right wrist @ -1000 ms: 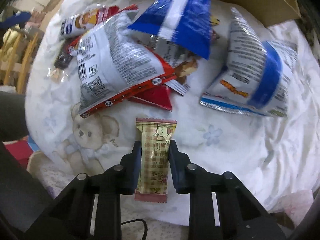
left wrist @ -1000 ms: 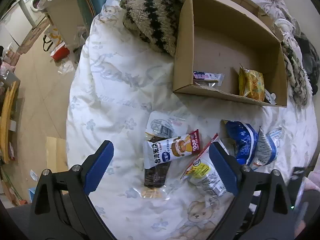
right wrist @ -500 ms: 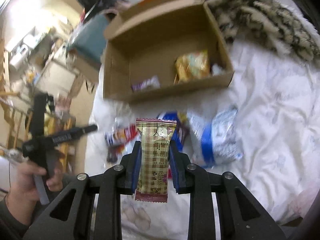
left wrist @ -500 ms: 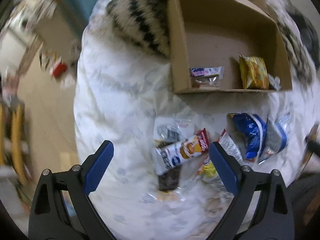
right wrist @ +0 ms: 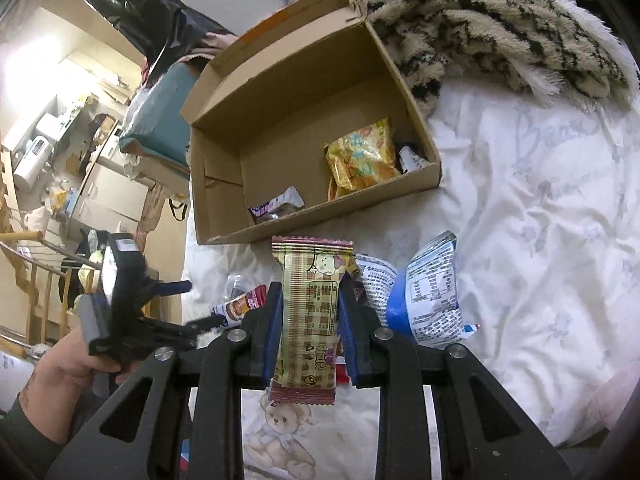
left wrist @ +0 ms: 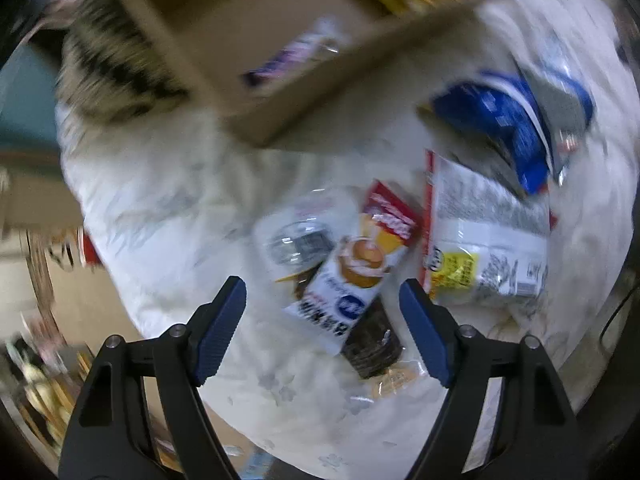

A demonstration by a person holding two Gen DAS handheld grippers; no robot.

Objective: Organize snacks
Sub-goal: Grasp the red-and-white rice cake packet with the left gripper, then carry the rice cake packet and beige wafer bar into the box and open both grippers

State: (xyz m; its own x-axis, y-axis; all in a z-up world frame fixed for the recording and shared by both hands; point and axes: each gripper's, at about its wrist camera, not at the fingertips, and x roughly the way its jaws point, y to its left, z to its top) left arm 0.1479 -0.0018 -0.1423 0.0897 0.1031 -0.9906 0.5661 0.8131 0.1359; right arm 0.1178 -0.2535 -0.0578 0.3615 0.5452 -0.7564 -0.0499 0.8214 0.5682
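My right gripper [right wrist: 310, 312] is shut on a plaid snack bar [right wrist: 310, 300] and holds it upright in the air, short of the cardboard box [right wrist: 320, 216]. The box holds a yellow bag [right wrist: 360, 156] and a purple bar [right wrist: 276, 208]. My left gripper [left wrist: 322, 300] is open and empty, low over a white and red snack packet [left wrist: 356, 268] on the bed; it also shows in the right wrist view [right wrist: 176, 304]. A dark bar [left wrist: 372, 344] lies under that packet. A white and grey bag [left wrist: 484, 244] and a blue bag [left wrist: 504, 120] lie to its right.
A white printed bedsheet [right wrist: 540, 208] covers the bed. A furry striped blanket [right wrist: 480, 28] lies behind the box. A clear wrapper [left wrist: 296, 236] lies left of the packet. The bed's left edge drops to a cluttered floor [right wrist: 60, 160].
My right gripper has lifted the plaid bar off the bed and now faces the box. My left gripper has dropped closer to the white and red packet; its view is blurred by motion.
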